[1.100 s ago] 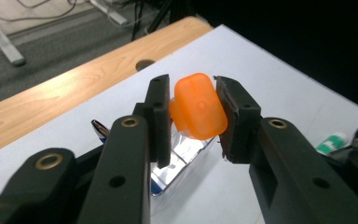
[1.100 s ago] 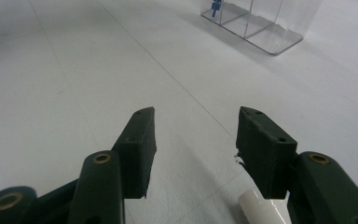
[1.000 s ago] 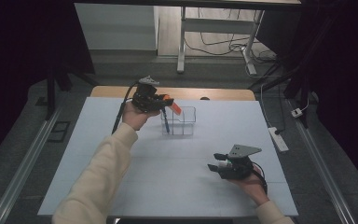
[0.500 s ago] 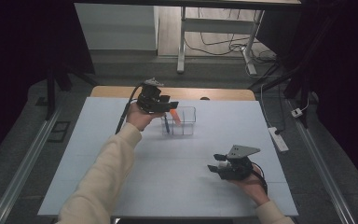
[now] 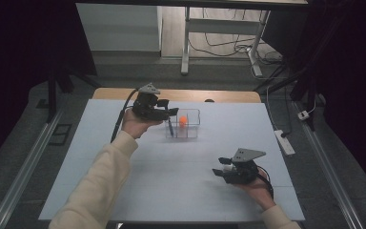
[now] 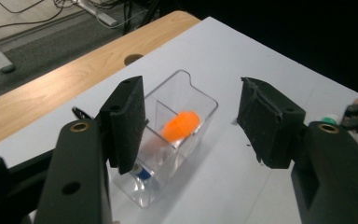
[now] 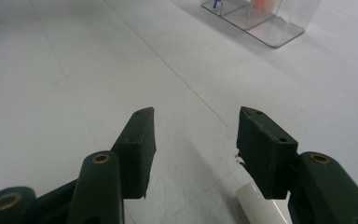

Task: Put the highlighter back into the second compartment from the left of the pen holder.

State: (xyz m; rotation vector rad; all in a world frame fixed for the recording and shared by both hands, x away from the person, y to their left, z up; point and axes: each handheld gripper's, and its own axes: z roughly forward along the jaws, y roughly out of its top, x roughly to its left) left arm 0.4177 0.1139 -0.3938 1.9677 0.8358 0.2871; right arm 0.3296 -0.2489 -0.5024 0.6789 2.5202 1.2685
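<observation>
A clear plastic organizer box stands on a white table, toward the far edge, and serves here as the landmark. The box is divided into compartments by thin clear walls. In the middle compartment sits an orange object, rounded and bright; in the left gripper view it rests inside the box, against a divider, as the orange object glowing through the plastic. A dark pen-like item with a blue tip stands in the near compartment of the box, leaning against its wall. The left gripper, held in a hand with a cream sleeve, hovers just beside the box on its left, jaws pointing toward it. Its jaws have just been opening and now stand apart with nothing between the pads; in its own view the left gripper frames the box and the orange object below without touching either. The right gripper is well apart from the box, nearer the person and to the box's right, resting low at the table. Its jaws stand apart and the pads press on nothing; in its own view the right gripper faces bare table, with a white cylindrical piece just below one jaw and the box far ahead.
</observation>
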